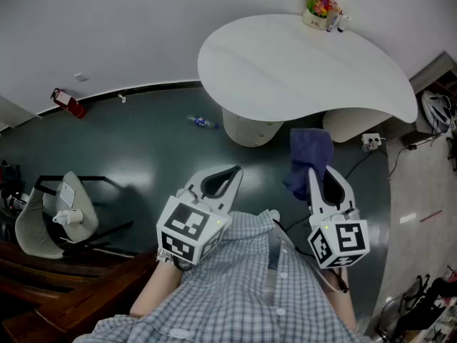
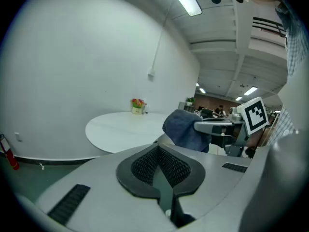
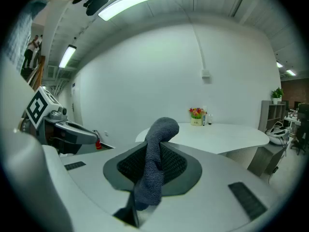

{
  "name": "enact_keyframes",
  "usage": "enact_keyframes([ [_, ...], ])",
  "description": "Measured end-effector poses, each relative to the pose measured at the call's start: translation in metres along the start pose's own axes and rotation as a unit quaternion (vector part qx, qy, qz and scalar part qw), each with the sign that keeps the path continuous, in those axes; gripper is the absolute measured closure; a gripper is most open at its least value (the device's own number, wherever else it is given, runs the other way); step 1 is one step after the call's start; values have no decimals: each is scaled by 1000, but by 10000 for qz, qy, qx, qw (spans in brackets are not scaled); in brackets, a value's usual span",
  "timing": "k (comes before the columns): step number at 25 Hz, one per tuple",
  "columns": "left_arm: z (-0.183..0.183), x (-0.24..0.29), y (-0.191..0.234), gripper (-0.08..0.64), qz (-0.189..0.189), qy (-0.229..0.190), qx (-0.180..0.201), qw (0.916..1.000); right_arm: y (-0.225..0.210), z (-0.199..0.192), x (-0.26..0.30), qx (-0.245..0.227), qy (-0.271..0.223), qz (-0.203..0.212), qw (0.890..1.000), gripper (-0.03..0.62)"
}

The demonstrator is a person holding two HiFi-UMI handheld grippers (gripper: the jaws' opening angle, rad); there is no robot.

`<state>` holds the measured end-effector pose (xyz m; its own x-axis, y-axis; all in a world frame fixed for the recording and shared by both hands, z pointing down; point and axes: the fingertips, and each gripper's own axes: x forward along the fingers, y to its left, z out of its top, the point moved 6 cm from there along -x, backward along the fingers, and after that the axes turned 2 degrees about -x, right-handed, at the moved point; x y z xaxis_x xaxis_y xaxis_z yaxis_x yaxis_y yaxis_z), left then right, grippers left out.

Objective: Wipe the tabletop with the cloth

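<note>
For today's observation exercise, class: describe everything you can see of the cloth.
The cloth is dark blue, soft and nubbly like terry towelling, bunched into a thick fold. The right gripper is shut on it: the lower part is pinched between the jaws, while the upper end rises past the tips and curls over. Nothing else touches it. It hangs in the air over the dark floor, short of the white table, not yet on its top.

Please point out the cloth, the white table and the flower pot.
cloth (image 1: 310,156), head view, middle of its hanging part
white table (image 1: 285,70), head view, bare top
flower pot (image 1: 316,11), head view, the flowers
</note>
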<state>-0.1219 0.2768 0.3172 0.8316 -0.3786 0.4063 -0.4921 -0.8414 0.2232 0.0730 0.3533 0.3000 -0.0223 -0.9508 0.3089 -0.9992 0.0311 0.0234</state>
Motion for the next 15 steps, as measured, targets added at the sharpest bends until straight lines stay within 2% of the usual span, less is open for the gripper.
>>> enact_keyframes([
  [15,1,-5,-2,554,-27,-60,53,10000,3,0,-3,89,-3,-44,10000,525],
])
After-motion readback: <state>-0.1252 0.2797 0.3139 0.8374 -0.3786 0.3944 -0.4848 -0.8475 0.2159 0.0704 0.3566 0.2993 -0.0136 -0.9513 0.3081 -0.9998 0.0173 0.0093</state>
